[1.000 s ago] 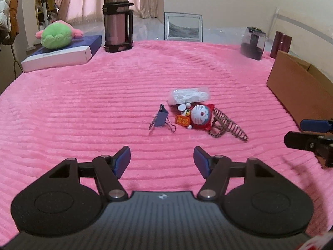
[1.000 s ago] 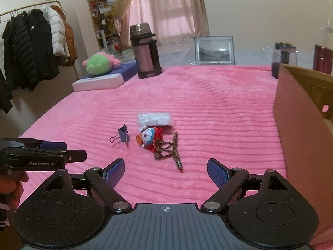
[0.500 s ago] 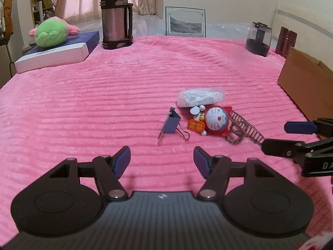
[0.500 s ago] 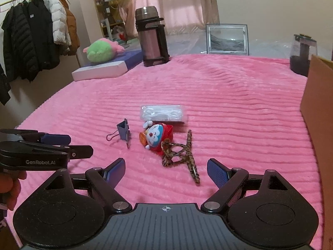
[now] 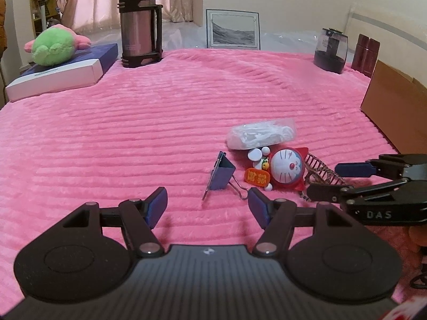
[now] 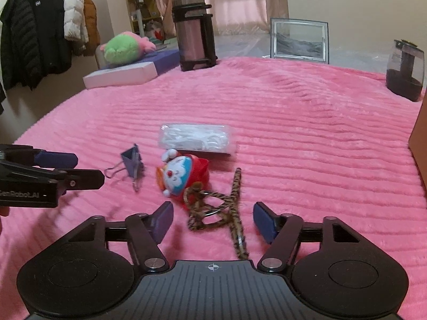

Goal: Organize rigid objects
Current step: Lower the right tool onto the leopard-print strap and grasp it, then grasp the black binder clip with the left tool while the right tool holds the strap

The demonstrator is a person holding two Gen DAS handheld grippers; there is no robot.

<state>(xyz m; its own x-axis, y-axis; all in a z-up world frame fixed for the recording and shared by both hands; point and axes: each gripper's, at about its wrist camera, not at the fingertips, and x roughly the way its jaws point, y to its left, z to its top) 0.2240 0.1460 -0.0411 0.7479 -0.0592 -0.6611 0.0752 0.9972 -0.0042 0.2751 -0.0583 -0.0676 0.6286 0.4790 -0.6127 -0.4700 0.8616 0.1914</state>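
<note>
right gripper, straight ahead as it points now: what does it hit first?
Most likely the leopard-print hair clip, lying between the open fingers of the right gripper. The Doraemon toy sits just beyond; depth is uncertain.

From my left wrist camera, the white letters "DAS" read on the black body of the right gripper, at the frame's right edge. From my right wrist camera, the left gripper carries the lettering "GenRobot.AI" along its black side, the first letter cut off at the frame's edge. The orange tag on the Doraemon toy bears yellow characters I cannot make out. A small label on the thermos is too blurred to read.
</note>
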